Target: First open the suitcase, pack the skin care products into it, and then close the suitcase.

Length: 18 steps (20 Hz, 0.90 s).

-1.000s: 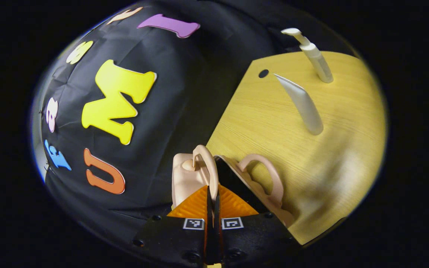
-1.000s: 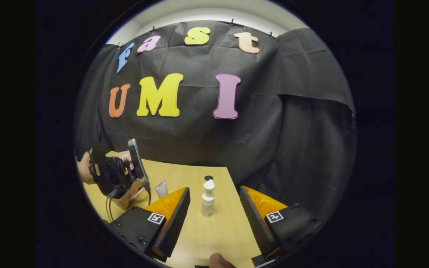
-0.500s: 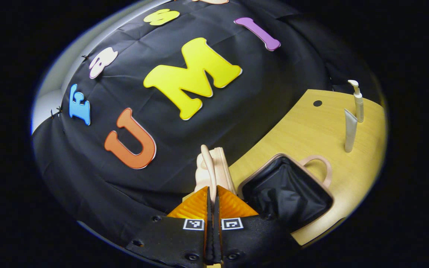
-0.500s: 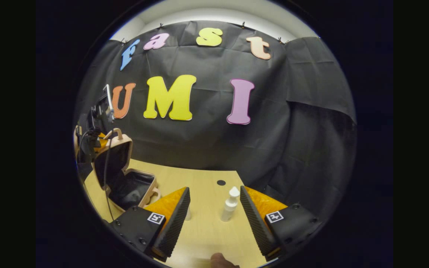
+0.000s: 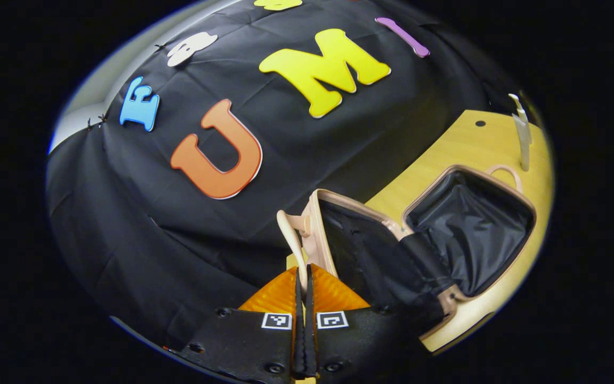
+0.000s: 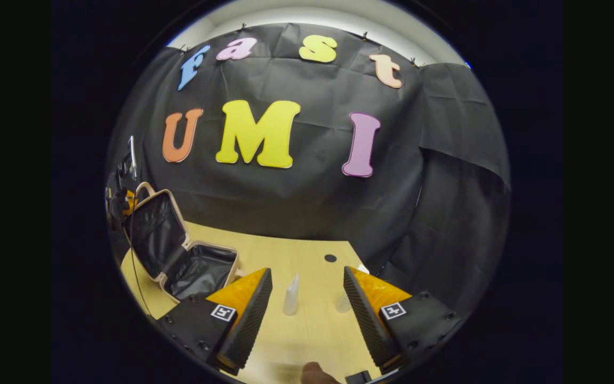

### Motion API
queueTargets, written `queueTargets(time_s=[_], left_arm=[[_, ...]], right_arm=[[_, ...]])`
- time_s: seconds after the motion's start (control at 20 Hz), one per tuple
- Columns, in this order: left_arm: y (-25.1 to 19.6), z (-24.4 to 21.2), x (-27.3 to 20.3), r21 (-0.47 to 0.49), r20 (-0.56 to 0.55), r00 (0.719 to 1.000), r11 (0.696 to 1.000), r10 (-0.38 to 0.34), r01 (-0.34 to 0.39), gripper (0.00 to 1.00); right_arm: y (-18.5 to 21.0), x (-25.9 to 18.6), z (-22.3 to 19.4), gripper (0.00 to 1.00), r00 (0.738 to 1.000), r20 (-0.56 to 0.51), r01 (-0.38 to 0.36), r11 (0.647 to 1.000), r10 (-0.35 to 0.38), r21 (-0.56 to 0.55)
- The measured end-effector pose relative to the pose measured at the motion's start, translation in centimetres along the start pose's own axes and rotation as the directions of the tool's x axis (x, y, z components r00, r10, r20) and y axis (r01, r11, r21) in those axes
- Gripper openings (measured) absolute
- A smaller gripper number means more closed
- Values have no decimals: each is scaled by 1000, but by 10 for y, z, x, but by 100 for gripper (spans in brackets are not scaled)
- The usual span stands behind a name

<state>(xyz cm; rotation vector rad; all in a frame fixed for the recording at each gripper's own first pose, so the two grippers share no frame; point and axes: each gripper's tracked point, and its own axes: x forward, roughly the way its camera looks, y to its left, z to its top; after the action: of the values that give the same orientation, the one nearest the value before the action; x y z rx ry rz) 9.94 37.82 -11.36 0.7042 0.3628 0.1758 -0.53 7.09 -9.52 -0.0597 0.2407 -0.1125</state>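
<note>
1. On the wooden table [image 6: 307, 320], the suitcase [image 5: 445, 240] is open: lid [image 6: 155, 234] raised, black lining exposed, nothing visible inside.
2. Left gripper [image 5: 303, 288]: fingers closed on the lid's handle [image 5: 292, 242], holding the lid up.
3. Right gripper [image 6: 307, 304]: jaws spread, empty, hovering over the table near the products.
4. Not packed yet: white tube [image 6: 291, 296] stands between the right gripper's fingers, farther off; pump bottle [image 6: 345, 301] just beside it, partly hidden by a finger. Both sit beside the suitcase, apart from it.
5. Estimate: step one about done; packing and closing remain.
6. Room: light wood tabletop with a small dark hole [image 6: 330, 258], black cloth wall behind.
</note>
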Motion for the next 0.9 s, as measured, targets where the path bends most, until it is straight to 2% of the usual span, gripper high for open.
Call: queueTargets(time_s=[0.1,0.2,0.3,0.4,0.55,0.65,0.9], left_arm=[[5,-47,22,-49,-70,997,999,-13,10,3],[-7,-96,39,-149,-147,985,987,-89,67,3],[-30,-134,51,-264,-187,965,955,-185,133,4],[-45,-166,60,-334,-205,949,928,-239,162,4],[-58,-185,67,-425,-198,938,887,-285,180,4],[-65,-193,72,-451,-204,933,874,-298,181,4],[-62,-192,92,-433,-171,940,880,-294,196,4]], right_arm=[[6,-4,-6,80,1000,-22,8,1000,-8,-6],[5,-8,-10,78,999,-38,30,1000,-31,-4],[6,-12,-18,78,997,-65,39,999,-38,10],[3,-16,-26,80,994,-89,56,998,-56,-2],[-1,-23,-36,78,990,-124,67,998,-69,-18],[-2,-29,-43,80,988,-137,67,997,-72,-40],[-4,-39,-55,80,985,-158,53,993,-69,-103]])
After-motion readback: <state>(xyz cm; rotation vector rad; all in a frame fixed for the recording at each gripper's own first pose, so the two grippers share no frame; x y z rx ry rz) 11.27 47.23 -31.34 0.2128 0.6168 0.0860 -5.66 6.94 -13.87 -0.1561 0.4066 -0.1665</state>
